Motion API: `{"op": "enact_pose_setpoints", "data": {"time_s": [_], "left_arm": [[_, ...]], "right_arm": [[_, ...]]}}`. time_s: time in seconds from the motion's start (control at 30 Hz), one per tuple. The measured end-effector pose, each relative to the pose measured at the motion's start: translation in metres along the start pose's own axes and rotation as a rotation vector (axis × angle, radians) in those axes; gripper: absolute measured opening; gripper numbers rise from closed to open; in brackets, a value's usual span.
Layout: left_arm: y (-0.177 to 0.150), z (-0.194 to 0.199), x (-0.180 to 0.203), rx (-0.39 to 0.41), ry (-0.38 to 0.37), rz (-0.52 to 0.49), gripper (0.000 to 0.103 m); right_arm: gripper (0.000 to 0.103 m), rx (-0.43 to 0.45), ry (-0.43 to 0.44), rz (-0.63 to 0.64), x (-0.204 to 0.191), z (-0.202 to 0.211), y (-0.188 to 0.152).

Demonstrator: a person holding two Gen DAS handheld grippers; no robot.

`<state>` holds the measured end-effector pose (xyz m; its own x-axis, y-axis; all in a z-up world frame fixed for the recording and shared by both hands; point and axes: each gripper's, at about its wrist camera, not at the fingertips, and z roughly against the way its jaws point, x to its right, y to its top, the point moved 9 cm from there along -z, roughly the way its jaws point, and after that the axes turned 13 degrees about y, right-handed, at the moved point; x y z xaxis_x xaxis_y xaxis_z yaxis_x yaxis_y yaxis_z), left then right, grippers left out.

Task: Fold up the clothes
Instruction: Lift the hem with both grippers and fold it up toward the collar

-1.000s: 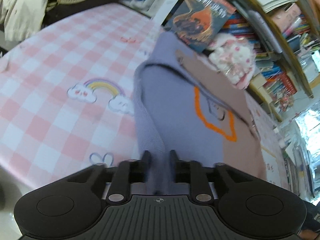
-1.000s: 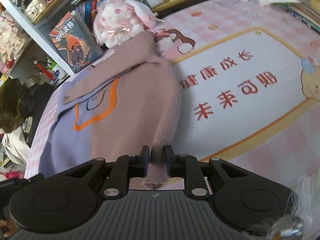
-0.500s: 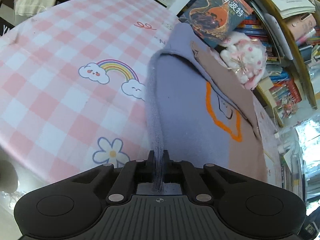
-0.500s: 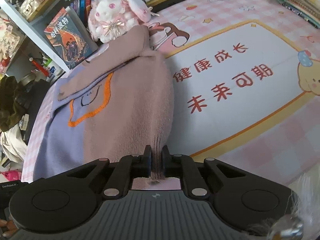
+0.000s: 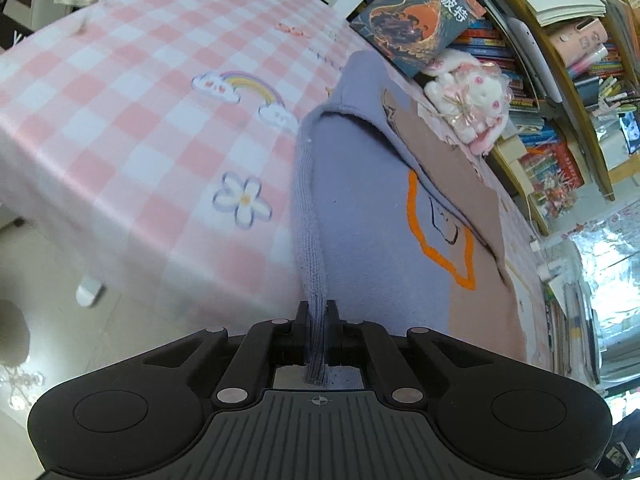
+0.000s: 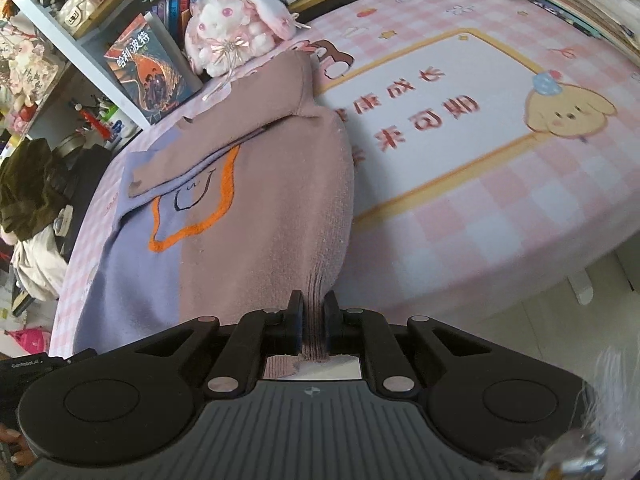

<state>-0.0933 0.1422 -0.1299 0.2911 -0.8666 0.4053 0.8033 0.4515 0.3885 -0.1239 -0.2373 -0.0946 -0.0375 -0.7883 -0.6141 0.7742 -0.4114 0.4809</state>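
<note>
Each hand-held gripper, left (image 5: 318, 312) and right (image 6: 313, 304), is pinching a ribbed hem corner of the soft, limp knit sweater (image 6: 256, 216), which is sagging between them over the surface (image 6: 500, 208).

A home bedroom or study: crammed bookshelves (image 5: 560, 92), plush bunny (image 6: 236, 32), pink checked tablecloth (image 5: 120, 120).
</note>
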Motion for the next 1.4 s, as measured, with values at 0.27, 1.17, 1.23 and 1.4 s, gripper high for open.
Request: {"op": "enact_pose_setpoints", "data": {"time_s": [0.27, 1.17, 1.23, 1.4], "left_arm": [[-0.018, 0.018, -0.001, -0.006, -0.062, 0.077, 0.004], [0.196, -0.028, 0.102, 0.193, -0.291, 0.179, 0.004], [0.206, -0.044, 0.103, 0.175, -0.269, 0.173, 0.004], [0.217, -0.086, 0.101, 0.11, -0.198, 0.156, 0.005]], "right_arm": [[0.008, -0.021, 0.025, -0.047, 0.01, 0.023, -0.02], [0.009, 0.364, 0.27, -0.226, -0.022, -0.034, 0.211], [0.009, 0.356, 0.252, -0.231, -0.018, -0.051, 0.224], [0.009, 0.324, 0.178, -0.248, -0.001, -0.093, 0.244]]}}
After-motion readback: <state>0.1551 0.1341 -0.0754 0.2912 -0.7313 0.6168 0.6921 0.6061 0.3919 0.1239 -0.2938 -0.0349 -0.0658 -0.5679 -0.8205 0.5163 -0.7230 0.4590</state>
